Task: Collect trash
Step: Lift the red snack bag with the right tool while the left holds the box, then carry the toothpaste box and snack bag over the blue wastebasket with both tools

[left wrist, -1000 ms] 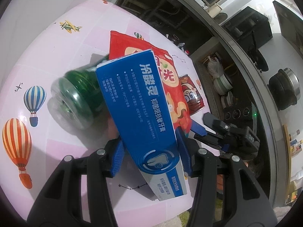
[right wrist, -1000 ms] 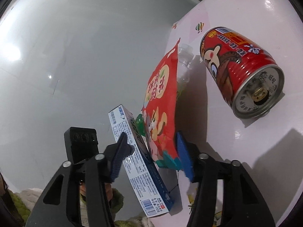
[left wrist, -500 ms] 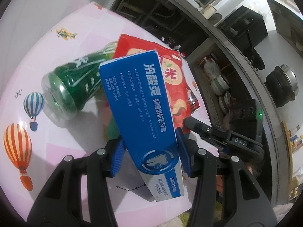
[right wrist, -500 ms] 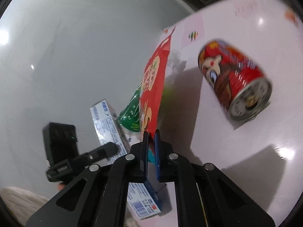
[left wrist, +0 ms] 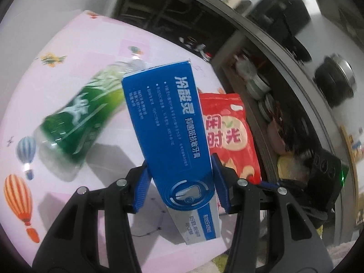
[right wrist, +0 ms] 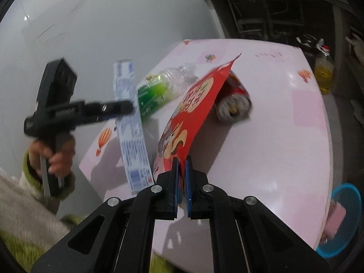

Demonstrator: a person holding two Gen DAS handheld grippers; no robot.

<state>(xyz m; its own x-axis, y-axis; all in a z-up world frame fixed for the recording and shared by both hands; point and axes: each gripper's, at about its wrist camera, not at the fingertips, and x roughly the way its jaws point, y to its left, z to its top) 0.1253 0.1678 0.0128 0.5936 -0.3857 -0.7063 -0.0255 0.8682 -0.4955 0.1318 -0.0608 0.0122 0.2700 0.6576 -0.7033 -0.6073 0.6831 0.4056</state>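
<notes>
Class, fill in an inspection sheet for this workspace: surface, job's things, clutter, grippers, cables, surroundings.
Surface: pink table, balloon prints.
Job's things: blue box and red bag lifted; green bottle and red can lying on the table.
Clutter: nothing seen.
Grippers: left gripper shut on the box; right gripper shut on the bag's edge.
Cables: nothing seen.
Surroundings: blue bin beside the table, dark shelves, yellow bottle on floor.

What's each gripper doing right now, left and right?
Left gripper: closed on the blue toothpaste box.
Right gripper: shut on the red snack bag.
</notes>
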